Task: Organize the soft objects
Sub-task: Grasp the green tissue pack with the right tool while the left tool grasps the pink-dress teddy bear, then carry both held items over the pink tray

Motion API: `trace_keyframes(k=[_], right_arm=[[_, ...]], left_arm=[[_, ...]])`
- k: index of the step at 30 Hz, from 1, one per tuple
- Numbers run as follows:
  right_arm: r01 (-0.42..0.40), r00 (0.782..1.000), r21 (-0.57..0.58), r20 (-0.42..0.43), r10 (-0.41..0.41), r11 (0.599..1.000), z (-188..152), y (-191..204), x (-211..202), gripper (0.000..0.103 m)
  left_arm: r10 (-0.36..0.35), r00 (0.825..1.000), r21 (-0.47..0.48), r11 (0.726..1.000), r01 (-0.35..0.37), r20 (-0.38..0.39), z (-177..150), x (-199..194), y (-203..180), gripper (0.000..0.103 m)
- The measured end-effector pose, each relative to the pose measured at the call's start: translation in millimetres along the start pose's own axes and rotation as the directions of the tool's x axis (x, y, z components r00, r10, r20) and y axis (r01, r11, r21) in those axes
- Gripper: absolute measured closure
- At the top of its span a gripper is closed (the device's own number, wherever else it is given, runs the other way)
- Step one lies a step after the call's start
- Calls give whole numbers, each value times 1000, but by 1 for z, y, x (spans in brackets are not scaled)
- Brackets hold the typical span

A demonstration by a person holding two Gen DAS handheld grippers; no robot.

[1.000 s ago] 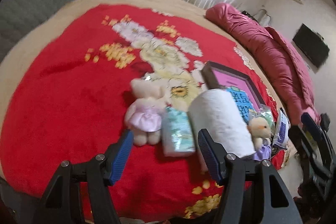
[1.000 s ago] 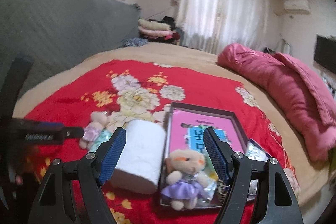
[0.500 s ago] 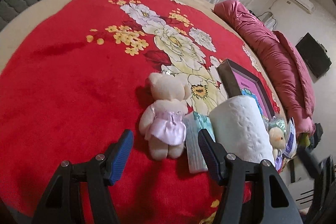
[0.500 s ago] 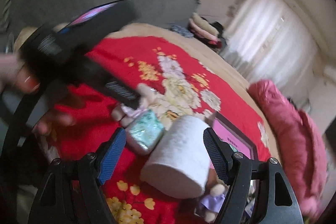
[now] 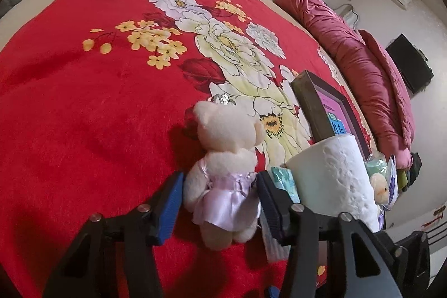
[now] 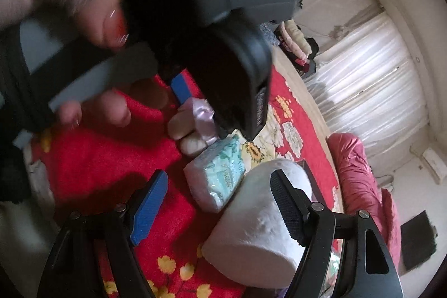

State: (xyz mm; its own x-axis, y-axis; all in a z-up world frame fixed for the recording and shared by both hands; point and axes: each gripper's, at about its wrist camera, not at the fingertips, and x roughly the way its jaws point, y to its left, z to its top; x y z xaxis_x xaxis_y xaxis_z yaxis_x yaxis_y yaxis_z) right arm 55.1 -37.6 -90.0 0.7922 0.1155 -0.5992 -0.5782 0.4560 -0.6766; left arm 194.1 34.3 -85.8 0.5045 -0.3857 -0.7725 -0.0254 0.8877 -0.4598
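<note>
Red floral blanket covers the bed; on it a cream teddy bear in a lilac dress lies between the spread fingers of the left tool, not clamped. Beside it sit a tissue pack and paper roll. The right tool hangs open above these

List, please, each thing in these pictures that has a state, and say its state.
left gripper: open, jaws on either side of the teddy bear
teddy bear: lying on the blanket, not lifted
right gripper: open, holds nothing
tissue pack: lying flat, sealed
paper roll: on its side
box: open, lidless
blanket: spread flat
</note>
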Motion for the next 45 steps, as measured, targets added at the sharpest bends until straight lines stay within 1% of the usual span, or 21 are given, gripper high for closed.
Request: trace_keyframes(k=[3,8,12,15,19,23,24,25,28,32,34,37,41,42,45], right_arm=[[13,1000,-34,-16,-13,999,-1,6,12,26],[54,997,-107,-42,-59,993,-1,14,31,26],[51,997,-128,-58,-59,990,1,14,45,27],[50,996,-152,-59,-60,987,2,14,55,27],[20,998,-151,-61,-30,988,5,10,64,30],[-39,997,-85,-69,33,996,4,-7,74,31],[-45,997,-71,-68,40,996,3,-11,76,52],[-47,997,-66,-69,42,997,6,-15,78,66],[-75,995,-25,-69,73,997,6,-22,79,67],[-48,999,12,-21,48,999,5,-42,66,68],[-32,999,35,6,32,999,7,-55,61,73],[-19,999,87,39,16,996,5,-75,51,73],[-42,997,162,70,31,986,-5,-98,43,73],[-54,996,182,77,40,982,-3,-95,37,73],[-110,991,283,109,82,953,-7,-115,30,74]], left_arm=[[-28,1000,16,999,29,-9,5,4,1,55],[-72,997,35,997,74,-35,14,13,3,60],[-101,993,34,994,103,-55,19,18,5,63],[-132,990,5,991,132,-57,22,19,11,64],[-160,985,-18,987,160,-62,24,21,16,64],[-174,983,-30,985,172,-65,25,23,18,64],[-176,982,-33,984,174,-64,25,23,18,64],[-177,982,-34,984,175,-64,25,23,19,64],[-173,983,-30,985,171,-61,24,23,18,64],[-164,985,-19,986,163,-51,24,22,16,64],[-161,986,-22,987,160,-43,23,19,16,66],[-155,988,-16,988,155,-16,21,14,13,67],[-158,987,-12,987,158,18,18,5,9,67],[-158,987,-13,987,158,26,17,3,8,67],[-160,985,-10,987,161,62,13,-11,5,67]])
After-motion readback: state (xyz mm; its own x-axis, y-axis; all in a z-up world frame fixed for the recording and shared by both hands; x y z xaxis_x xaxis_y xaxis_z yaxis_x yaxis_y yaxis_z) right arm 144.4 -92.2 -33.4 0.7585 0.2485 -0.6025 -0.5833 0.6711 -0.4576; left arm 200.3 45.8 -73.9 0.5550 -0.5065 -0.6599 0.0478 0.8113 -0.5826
